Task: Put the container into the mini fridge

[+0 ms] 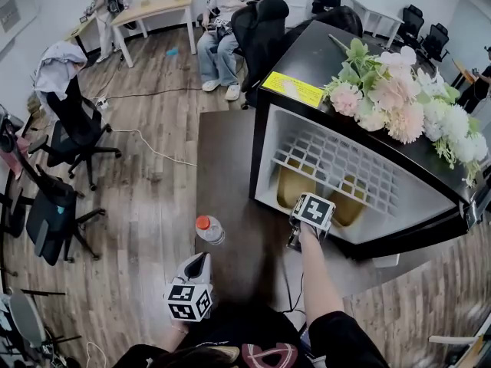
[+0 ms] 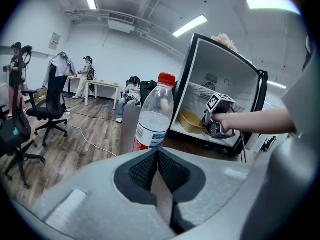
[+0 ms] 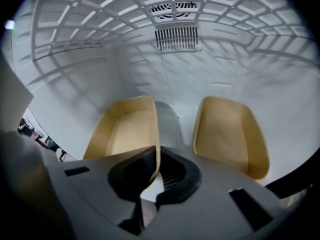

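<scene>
The black mini fridge (image 1: 265,140) stands open on the dark table (image 1: 222,152), and two tan containers lie on its white floor. My right gripper (image 3: 156,169) reaches into the fridge, shut on the right wall of the left container (image 3: 125,129), which is tilted up. The other container (image 3: 227,134) leans beside it, apart from the jaws. In the head view the right gripper (image 1: 305,202) is at the fridge's mouth by the left container (image 1: 294,184). My left gripper (image 2: 156,154) hangs back at the table's near end, shut with nothing in it.
A water bottle (image 1: 209,228) with a red cap stands on the table just ahead of the left gripper (image 1: 203,257). A white wire shelf (image 3: 150,9) spans the fridge above the containers. Artificial flowers (image 1: 399,98) lie on the fridge top. Office chairs (image 1: 73,129) and people are behind.
</scene>
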Motion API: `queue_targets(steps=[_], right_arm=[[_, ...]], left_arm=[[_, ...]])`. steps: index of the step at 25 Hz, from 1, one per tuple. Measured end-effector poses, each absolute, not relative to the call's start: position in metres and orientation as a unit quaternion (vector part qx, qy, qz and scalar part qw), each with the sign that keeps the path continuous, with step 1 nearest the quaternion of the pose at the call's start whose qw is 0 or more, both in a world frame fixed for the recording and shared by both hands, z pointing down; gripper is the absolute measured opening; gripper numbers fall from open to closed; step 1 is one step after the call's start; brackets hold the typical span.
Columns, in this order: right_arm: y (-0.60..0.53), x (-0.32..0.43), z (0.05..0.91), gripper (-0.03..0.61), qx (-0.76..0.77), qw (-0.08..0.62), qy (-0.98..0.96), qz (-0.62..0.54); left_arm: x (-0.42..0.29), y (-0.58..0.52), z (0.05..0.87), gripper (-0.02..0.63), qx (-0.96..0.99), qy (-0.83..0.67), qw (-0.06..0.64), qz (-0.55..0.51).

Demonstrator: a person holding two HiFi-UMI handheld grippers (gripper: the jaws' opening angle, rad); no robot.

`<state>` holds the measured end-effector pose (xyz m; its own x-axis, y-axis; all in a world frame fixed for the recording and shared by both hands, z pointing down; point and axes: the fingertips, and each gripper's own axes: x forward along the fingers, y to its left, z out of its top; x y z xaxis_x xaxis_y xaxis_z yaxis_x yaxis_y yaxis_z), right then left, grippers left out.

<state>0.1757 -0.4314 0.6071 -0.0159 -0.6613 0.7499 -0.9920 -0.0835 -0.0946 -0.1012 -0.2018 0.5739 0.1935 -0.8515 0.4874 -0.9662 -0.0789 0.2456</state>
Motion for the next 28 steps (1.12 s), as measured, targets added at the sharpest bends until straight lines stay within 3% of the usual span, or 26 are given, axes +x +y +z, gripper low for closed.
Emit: queue_targets(steps=[17, 23, 28], right_arm=[[-0.439, 0.180, 0.608, 0.026, 0.661, 0.229, -0.626, 0.345], [-0.441, 0.177, 0.601, 0.083, 0.658, 0.207, -0.637, 0.344], [-0.438, 0.168, 0.591, 0.180, 0.636, 0.182, -0.660, 0.356]], left_arm=[[-0.098, -0.202, 0.578, 0.009, 0.723, -0.627, 0.273, 0.094], [-0.099, -0.202, 0.578, 0.008, 0.727, -0.624, 0.273, 0.089], [-0.097, -0.201, 0.577, 0.008, 0.733, -0.618, 0.271, 0.087]])
